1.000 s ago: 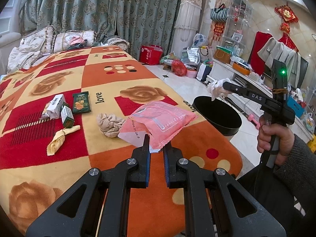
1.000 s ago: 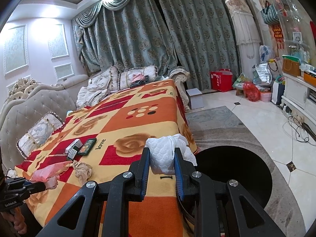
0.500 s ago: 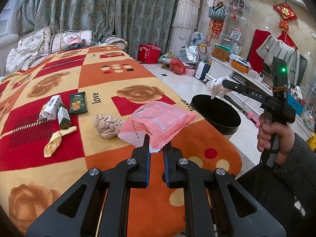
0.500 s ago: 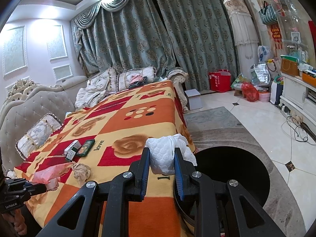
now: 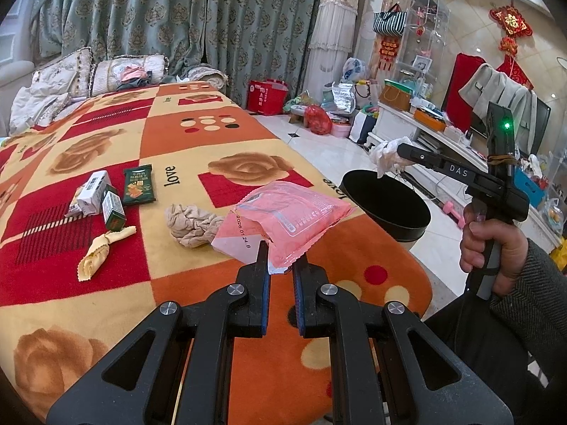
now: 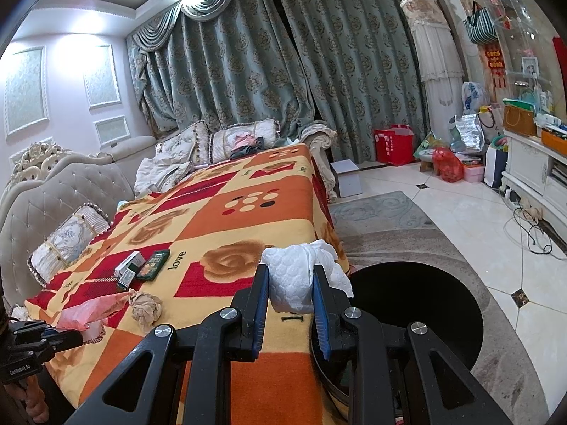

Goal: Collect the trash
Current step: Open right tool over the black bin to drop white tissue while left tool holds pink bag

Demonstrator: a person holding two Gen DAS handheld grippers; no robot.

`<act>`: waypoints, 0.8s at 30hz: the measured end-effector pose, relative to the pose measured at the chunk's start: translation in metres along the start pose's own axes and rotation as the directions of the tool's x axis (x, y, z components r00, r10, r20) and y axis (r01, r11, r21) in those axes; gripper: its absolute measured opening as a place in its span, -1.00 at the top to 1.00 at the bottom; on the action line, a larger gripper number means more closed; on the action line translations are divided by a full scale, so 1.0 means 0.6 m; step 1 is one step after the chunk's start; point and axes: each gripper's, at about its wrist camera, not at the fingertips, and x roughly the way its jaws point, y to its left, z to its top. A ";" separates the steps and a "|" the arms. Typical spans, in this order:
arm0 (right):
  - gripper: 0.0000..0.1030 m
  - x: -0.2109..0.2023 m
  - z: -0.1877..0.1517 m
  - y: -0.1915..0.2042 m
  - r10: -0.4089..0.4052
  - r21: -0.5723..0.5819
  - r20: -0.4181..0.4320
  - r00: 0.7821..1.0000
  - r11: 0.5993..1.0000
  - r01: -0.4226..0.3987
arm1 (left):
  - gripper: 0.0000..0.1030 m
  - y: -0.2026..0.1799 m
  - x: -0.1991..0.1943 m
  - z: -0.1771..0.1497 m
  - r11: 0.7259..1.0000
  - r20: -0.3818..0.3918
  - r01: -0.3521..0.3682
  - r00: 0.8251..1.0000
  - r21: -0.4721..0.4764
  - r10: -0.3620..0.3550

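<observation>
My left gripper (image 5: 280, 260) is shut on a pink plastic wrapper (image 5: 294, 212) and holds it above the blanket-covered bed (image 5: 170, 141). My right gripper (image 6: 288, 283) is shut on a crumpled white tissue (image 6: 297, 276), held over the near rim of a black round bin (image 6: 418, 304) on the floor beside the bed. The left wrist view shows the right gripper (image 5: 398, 150) with the tissue (image 5: 386, 152) above the bin (image 5: 386, 205). On the bed lie a beige crumpled wad (image 5: 191, 223), a yellow wrapper (image 5: 102, 251), a dark green packet (image 5: 139, 184) and two small boxes (image 5: 99, 198).
Pillows (image 6: 67, 244) and a tufted headboard (image 6: 46, 191) line the bed's far side. A grey rug (image 6: 389, 219) lies under the bin. A white cabinet (image 6: 535, 173), bags and a red box (image 6: 393, 145) stand along the right wall. Cables (image 6: 535, 233) lie on the tiles.
Both grippers keep their hold. The left wrist view has shifted slightly forward along the bed; the right gripper stays over the bin's rim with the tissue.
</observation>
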 end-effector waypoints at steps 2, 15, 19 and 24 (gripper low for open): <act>0.57 0.000 0.000 0.000 0.000 0.000 0.001 1.000 1.000 0.000 | 0.83 0.000 0.000 0.000 1.000 0.001 0.000 1.000 0.001 0.000; 0.57 -0.011 0.001 -0.012 -0.013 0.018 0.011 1.000 1.000 0.013 | 0.83 -0.019 0.012 0.009 0.999 -0.005 0.036 0.999 0.029 -0.036; 0.57 -0.021 0.000 -0.022 -0.024 0.032 0.020 1.000 0.999 0.024 | 0.83 -0.043 0.030 0.023 0.995 -0.012 0.075 0.997 0.058 -0.075; 0.57 -0.032 -0.004 -0.051 -0.045 0.063 0.021 0.999 0.997 0.043 | 0.83 -0.089 0.062 0.043 0.986 -0.029 0.133 0.991 0.106 -0.130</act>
